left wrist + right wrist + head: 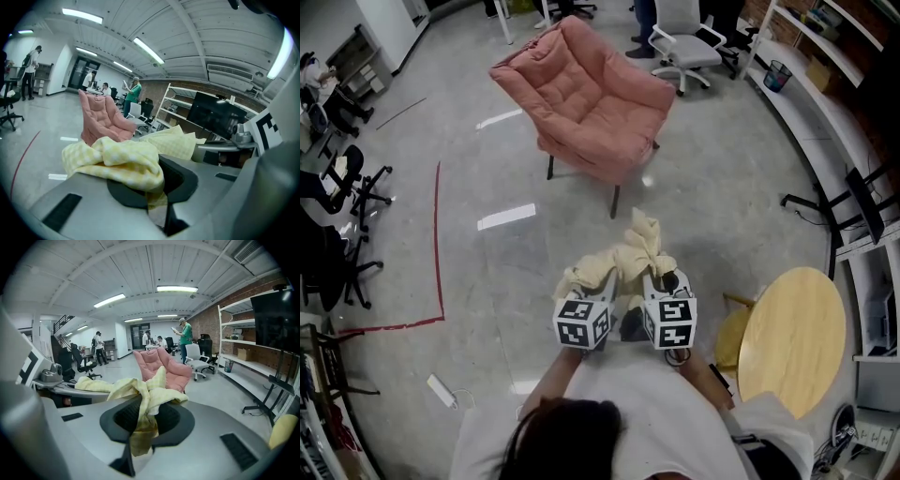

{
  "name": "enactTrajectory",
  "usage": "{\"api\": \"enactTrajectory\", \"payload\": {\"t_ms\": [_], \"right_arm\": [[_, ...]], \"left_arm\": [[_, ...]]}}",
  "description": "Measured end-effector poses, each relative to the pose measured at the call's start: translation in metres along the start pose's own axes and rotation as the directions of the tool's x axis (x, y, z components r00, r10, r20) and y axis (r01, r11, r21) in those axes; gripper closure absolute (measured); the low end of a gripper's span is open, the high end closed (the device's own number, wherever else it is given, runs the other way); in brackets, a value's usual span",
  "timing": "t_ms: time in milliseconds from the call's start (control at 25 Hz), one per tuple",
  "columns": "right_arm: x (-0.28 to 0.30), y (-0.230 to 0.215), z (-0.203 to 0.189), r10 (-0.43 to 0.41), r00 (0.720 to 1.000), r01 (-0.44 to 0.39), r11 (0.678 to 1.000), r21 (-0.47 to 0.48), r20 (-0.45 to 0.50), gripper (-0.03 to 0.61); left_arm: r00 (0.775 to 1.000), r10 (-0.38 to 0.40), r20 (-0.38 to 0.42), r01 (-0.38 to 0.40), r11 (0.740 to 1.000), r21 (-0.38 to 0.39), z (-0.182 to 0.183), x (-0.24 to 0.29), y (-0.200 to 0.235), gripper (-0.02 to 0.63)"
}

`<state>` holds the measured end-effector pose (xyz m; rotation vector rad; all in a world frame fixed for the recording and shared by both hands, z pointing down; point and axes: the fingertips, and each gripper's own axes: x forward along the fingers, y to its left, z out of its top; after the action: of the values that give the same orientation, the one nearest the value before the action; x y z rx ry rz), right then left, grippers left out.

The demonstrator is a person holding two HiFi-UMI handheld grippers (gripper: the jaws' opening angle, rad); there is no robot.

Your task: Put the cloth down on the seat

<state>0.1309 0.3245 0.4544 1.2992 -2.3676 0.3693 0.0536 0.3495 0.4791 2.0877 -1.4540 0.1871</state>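
1. The pale yellow checked cloth (623, 261) hung bunched above the floor, with the left gripper (157, 190) and right gripper (140, 425) each pinching a fold.
2. The padded pink chair (591, 98) stood well ahead with its seat bare, so the carrying and laying down looked undone.

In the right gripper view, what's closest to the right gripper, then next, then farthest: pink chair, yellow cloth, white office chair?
1. yellow cloth, pinched in the jaws of the right gripper.
2. pink chair, straight ahead on the floor.
3. white office chair, behind the pink chair, to its right.
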Motion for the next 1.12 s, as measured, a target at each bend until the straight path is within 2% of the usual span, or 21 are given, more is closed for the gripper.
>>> {"api": "enactTrajectory", "payload": {"t_ms": [240, 400, 840, 1120], "right_arm": [[0.028, -0.044, 0.009, 0.025, 1.0, -0.024, 0.999, 0.024, -0.017, 0.501], [0.045, -0.068, 0.016, 0.039, 0.999, -0.038, 0.999, 0.008, -0.025, 0.501], [0.079, -0.11, 0.034, 0.086, 0.996, -0.087, 0.995, -0.038, -0.025, 0.5], [0.088, -0.132, 0.049, 0.082, 0.997, -0.083, 0.992, -0.091, -0.015, 0.5]], "left_arm": [[1.0, 0.013, -0.028, -0.014, 1.0, -0.013, 0.016, 0.047, -0.008, 0.555], [0.999, 0.027, -0.027, -0.028, 0.999, -0.026, 0.024, 0.074, -0.011, 0.555], [0.997, 0.073, -0.015, -0.073, 0.996, -0.043, 0.044, 0.128, -0.013, 0.555], [0.997, 0.076, -0.012, -0.077, 0.996, -0.045, 0.058, 0.151, -0.021, 0.555]]}}
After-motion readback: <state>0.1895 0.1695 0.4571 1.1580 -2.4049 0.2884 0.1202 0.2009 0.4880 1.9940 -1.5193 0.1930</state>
